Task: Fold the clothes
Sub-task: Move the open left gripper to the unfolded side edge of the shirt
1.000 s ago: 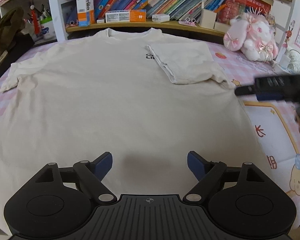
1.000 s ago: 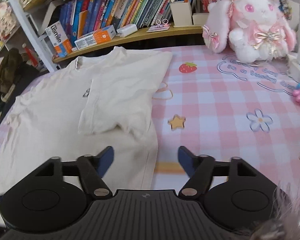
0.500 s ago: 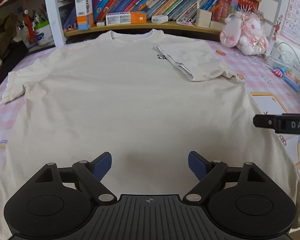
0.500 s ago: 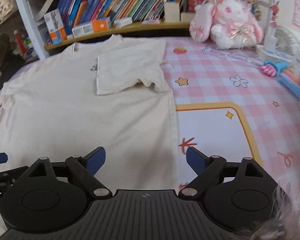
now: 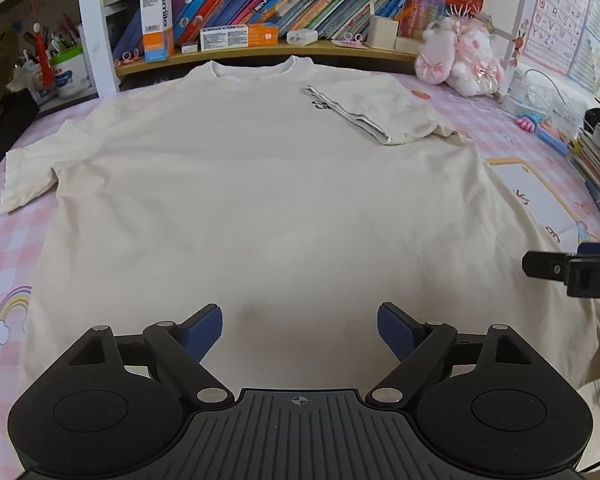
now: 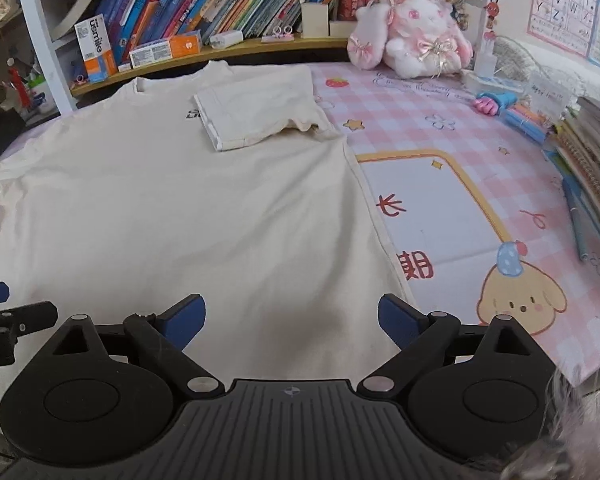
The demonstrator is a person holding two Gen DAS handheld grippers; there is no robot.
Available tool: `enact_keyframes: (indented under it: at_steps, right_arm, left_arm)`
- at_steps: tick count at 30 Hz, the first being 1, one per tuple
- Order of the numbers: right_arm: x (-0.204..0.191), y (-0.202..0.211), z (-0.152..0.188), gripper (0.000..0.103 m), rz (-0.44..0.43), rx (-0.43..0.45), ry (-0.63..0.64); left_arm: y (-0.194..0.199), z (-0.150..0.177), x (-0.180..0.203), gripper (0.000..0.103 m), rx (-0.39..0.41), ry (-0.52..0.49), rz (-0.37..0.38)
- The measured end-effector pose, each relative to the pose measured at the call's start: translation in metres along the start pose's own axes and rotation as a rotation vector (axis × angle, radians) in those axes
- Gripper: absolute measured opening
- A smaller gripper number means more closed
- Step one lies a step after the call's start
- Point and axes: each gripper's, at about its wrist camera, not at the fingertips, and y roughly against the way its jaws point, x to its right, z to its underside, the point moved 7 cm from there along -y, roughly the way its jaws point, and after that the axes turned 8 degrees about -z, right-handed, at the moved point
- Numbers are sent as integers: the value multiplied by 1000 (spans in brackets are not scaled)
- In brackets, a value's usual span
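The cream cotton T-shirt [image 5: 260, 200] lay flat on the desk, collar away from you. Your left hand-held gripper [image 5: 300, 328] and right hand-held gripper [image 6: 292, 320] hovered wide open, empty, over its near hem; the right was nearer the side seam.

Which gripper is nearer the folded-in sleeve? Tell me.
Right. The right gripper hovers open near the shirt's hem, on the same side as the folded sleeve; the left gripper sits open further across, at mid-hem.

The folded sleeve [image 5: 384, 110] hides most of the chest print [image 5: 319, 105], probably lettering, unreadable here.
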Motion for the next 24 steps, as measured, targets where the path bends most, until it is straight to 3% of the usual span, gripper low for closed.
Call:
enact_keyframes:
  at_steps: [15,24]
  right_arm:
    - [11,-2,4,98,-82,-14,37]
    - [19,-1,6,98,-83,-8,31]
  left_arm:
    - [17,22,14,93,-19,21,-118]
    - [16,23,14,93,-12,33,-122]
